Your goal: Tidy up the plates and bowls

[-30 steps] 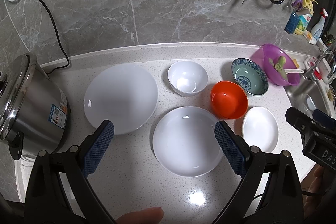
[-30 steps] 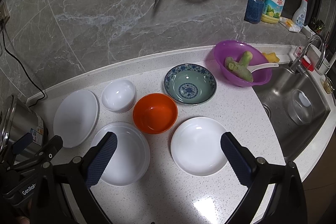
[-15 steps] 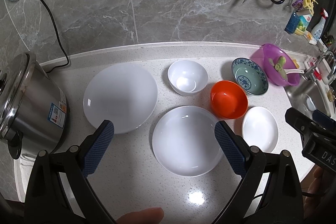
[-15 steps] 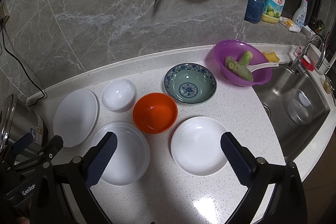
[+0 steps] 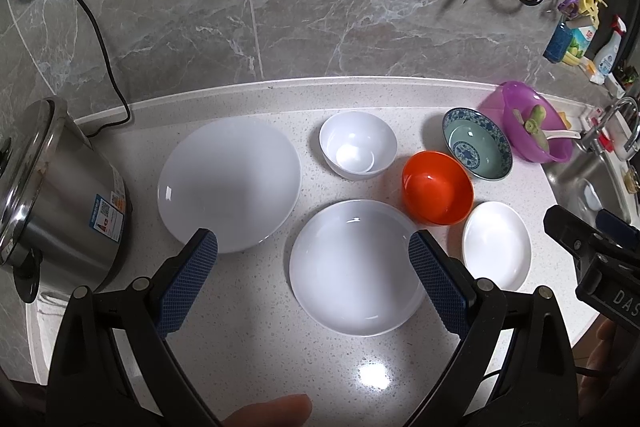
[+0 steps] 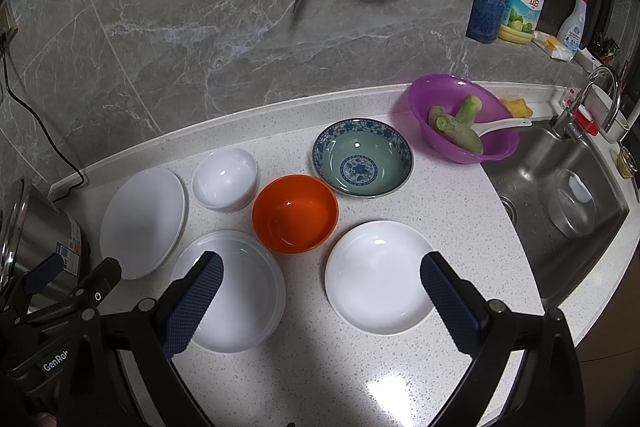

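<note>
I'm holding L tongs point(image 5: 312, 251) spread wide, touching nothing, hovering over the deep white plate point(image 5: 354, 267). R tongs point(image 6: 320, 275) also gaping wide, empty, above the small white plate point(image 6: 380, 275) on the worktop point(image 6: 312, 367).

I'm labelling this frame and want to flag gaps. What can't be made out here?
- Left view: near rim of the large flat plate, covered by a gripper finger.
- Right view: the pot, cut off by the frame edge and the left gripper.
- Both views: sticker text on the pot, too small.
- Right view: sink container contents, unclear.
</note>
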`<state>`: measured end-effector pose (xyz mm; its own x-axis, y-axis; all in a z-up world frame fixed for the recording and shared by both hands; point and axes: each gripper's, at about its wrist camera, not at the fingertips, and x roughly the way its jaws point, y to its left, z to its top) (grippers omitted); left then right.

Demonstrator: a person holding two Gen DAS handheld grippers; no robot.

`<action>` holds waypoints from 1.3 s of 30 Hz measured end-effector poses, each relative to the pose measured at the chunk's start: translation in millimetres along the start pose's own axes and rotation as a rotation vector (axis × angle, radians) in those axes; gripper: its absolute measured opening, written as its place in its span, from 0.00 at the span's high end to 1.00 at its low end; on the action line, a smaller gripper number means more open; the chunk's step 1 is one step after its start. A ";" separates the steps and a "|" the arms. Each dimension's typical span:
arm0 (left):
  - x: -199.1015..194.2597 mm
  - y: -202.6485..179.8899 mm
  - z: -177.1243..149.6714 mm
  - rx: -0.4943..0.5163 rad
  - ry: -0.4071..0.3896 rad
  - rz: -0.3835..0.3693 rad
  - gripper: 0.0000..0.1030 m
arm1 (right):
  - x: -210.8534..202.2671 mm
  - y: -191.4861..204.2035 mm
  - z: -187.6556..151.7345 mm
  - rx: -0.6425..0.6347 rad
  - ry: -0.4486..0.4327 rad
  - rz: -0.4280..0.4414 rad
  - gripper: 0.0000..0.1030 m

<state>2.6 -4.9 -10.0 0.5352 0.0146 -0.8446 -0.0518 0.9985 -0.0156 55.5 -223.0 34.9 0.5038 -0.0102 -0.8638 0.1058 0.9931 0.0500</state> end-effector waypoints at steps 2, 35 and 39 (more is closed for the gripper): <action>1.7 0.6 0.2 -0.002 0.002 -0.003 0.05 | 0.7 -1.1 -0.6 0.000 0.001 0.001 0.02; 103.5 164.2 -95.0 -0.359 0.237 -0.011 0.05 | 95.2 65.2 41.4 -0.159 0.031 0.535 0.02; 128.9 198.0 -94.6 -0.442 0.216 0.034 0.11 | 136.4 117.4 73.8 -0.253 0.109 0.731 0.02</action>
<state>-18.4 189.7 -172.6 0.3421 -0.0111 -0.9396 -0.4442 0.8793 -0.1721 199.9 -116.4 -40.0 0.2818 0.6557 -0.7005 -0.4258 0.7397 0.5211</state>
